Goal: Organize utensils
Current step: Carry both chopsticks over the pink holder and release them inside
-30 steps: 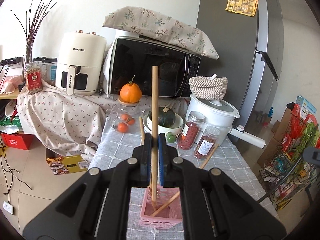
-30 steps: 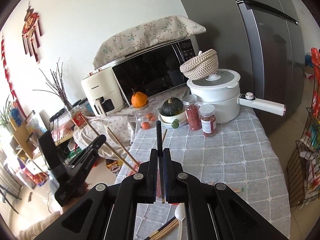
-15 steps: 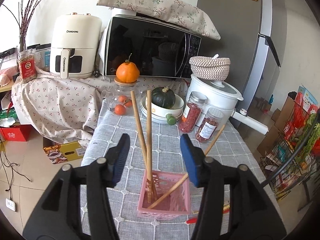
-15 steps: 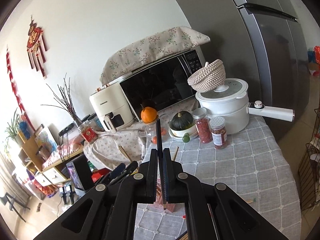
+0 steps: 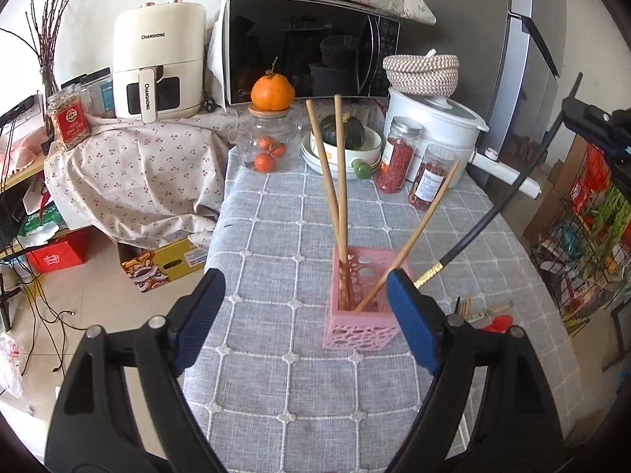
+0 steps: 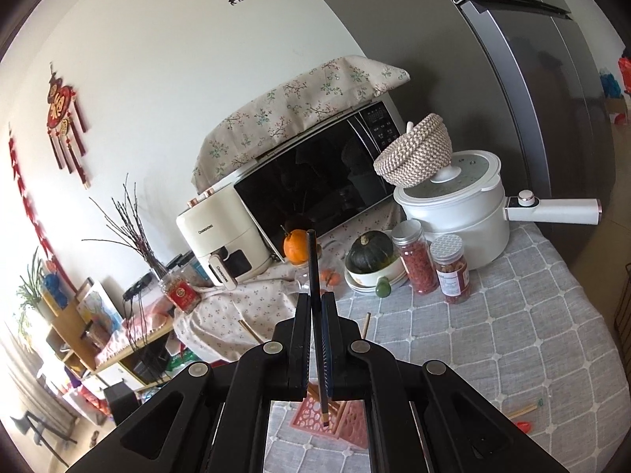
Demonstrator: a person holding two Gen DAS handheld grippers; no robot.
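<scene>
A pink perforated holder [image 5: 361,309] stands on the grey checked tablecloth and holds three wooden chopsticks [image 5: 340,197]. My left gripper [image 5: 305,315] is open and empty, just in front of the holder. My right gripper [image 6: 315,307] is shut on a black chopstick [image 6: 313,272]; its gold-banded lower end hangs over the holder [image 6: 339,423]. In the left wrist view the black chopstick [image 5: 485,220] slants down from the right toward the holder's rim.
Loose chopsticks and a red utensil [image 5: 487,315] lie right of the holder. At the back stand two jars [image 5: 394,157], a squash bowl [image 5: 343,146], a white pot [image 5: 434,126], a microwave [image 5: 307,47] and an air fryer [image 5: 157,63]. The table's left edge drops to the floor.
My left gripper let go of the wooden chopstick, which now stands in the holder, opened wide and drew back. My right gripper brought the black chopstick over the holder.
</scene>
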